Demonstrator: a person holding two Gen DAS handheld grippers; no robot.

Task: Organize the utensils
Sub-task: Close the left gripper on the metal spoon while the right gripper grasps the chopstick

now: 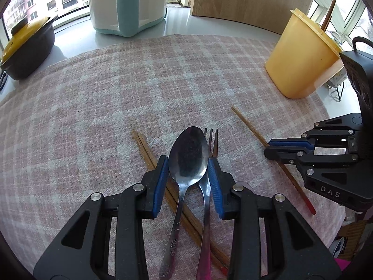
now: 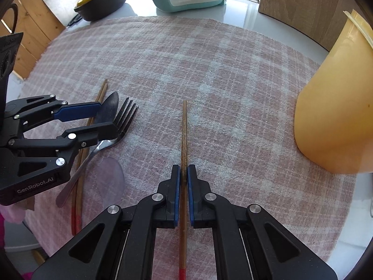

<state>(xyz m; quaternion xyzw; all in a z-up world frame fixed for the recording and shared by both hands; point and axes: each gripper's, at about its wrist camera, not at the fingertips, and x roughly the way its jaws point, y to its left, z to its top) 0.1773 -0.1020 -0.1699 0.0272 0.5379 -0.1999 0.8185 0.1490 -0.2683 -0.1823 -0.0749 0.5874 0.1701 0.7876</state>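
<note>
The right gripper [image 2: 184, 175] is clamping a light, stiff chopstick [image 2: 184, 126] mid-shaft, pointing toward twelve o'clock, while the left gripper [image 1: 188, 165] is bracketing the slick spoon [image 1: 188, 154], grip uncertain.

A glossy white countertop [image 1: 70, 44] carries a pink-and-white checked cloth [image 1: 93, 98] spread over most of it. On the cloth lie a spoon [image 1: 188, 154], a fork [image 2: 123, 121], a pair of wooden chopsticks [image 1: 145, 149] crossing beneath them, and a single chopstick [image 2: 184, 128] apart. A yellow container [image 1: 300, 56] stands at the cloth's edge. A lidded black pot [image 1: 28, 46] and a teal-and-white appliance [image 1: 128, 2] stand on the bare counter.
</note>
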